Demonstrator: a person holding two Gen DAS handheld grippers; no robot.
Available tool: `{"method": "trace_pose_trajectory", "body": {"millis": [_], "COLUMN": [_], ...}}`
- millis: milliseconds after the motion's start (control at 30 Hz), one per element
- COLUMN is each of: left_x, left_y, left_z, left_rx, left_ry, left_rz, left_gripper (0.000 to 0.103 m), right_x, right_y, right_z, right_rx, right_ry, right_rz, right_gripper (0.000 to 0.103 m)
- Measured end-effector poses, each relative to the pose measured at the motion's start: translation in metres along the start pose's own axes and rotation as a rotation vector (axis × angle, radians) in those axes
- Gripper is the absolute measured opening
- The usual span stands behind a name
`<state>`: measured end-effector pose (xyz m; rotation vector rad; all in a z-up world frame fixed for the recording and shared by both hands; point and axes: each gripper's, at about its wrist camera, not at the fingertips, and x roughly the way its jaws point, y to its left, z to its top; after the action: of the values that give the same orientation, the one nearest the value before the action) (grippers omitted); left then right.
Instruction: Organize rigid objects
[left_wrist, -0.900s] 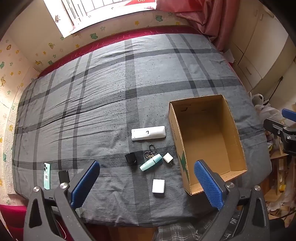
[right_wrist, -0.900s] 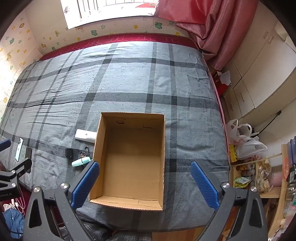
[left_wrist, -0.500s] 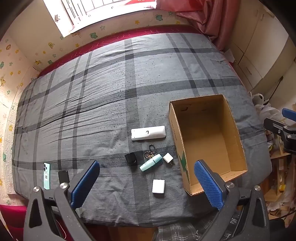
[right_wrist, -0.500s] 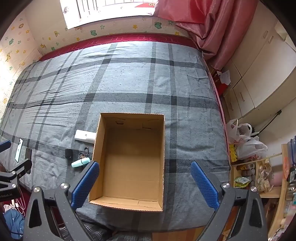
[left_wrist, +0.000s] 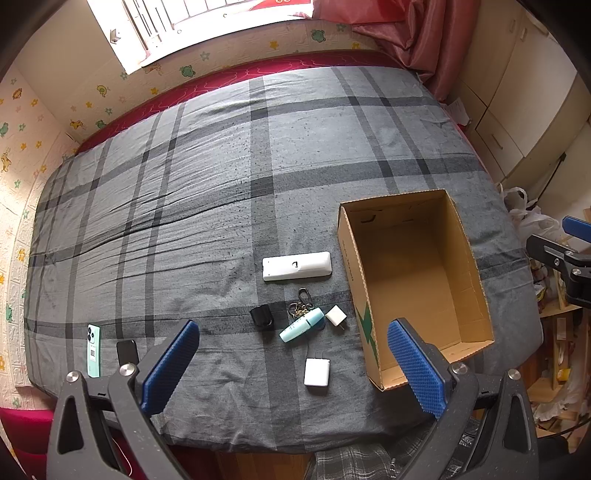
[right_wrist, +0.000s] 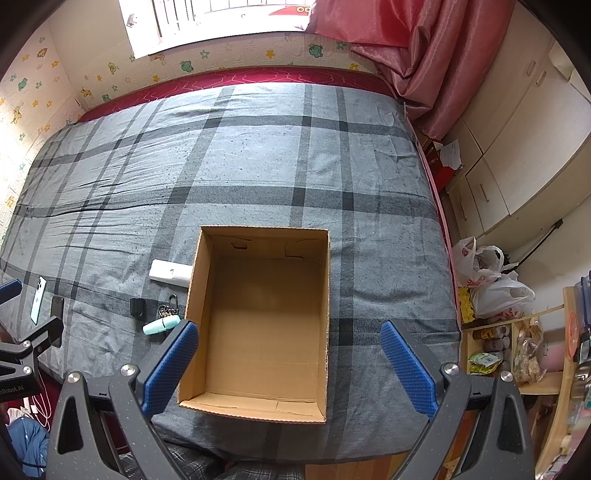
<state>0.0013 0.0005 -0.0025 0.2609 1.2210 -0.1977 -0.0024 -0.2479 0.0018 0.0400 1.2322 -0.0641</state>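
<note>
Both tongs hang above the near edge of a bed, tilted steeply down, jaws spread wide with nothing between them. Left tongs (left_wrist: 291, 365) sit over a cluster of small items; right tongs (right_wrist: 290, 363) sit over an open cardboard box (right_wrist: 258, 243) whose inside looks bare.

A grey plaid bedspread (left_wrist: 184, 184) covers the bed. The box stands near the bed's front right corner. Just to its left lies a white remote control (left_wrist: 297, 266), lengthwise toward the box. Nearer the front edge are a small black object (left_wrist: 262, 318), a bunch of keys (left_wrist: 301, 304), a pale teal tube (left_wrist: 301, 325) touching the keys, and a small white cube-shaped plug (left_wrist: 336, 315) close to the box wall. A flat white square adapter (left_wrist: 317, 372) lies nearest the front edge.

Well apart, at the bed's front left corner, a teal phone (left_wrist: 93, 350) and a dark phone (left_wrist: 127, 352) lie side by side.
</note>
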Motion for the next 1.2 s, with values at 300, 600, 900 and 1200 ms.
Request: {"method": "trace_pose_trajectory", "body": {"millis": [300, 600, 900, 1200], "left_x": [0.0001, 0.0000, -0.0021, -0.0029], "left_y": [0.0030, 0.0019, -0.0015, -0.0021], "left_z": [0.0013, 0.0014, 0.0021, -0.0002], "left_rx": [0.003, 0.007, 0.009, 0.011], "left_ry": [0.006, 0.005, 0.007, 0.005], "left_rz": [0.003, 0.006, 0.009, 0.006], "left_gripper": [0.103, 0.103, 0.103, 0.103], "right_x": [-0.0021, -0.0011, 0.0002, -0.0026], "right_y": [0.0010, 0.0019, 0.0029, 0.0030], "right_z": [0.0014, -0.0008, -0.0019, -0.0041], "right_rx": [-0.004, -0.005, -0.008, -0.012], "right_ry": [0.000, 0.000, -0.001, -0.002], "right_rz": [0.001, 0.000, -0.001, 0.004], "right_gripper": [0.101, 0.101, 0.101, 0.101]}}
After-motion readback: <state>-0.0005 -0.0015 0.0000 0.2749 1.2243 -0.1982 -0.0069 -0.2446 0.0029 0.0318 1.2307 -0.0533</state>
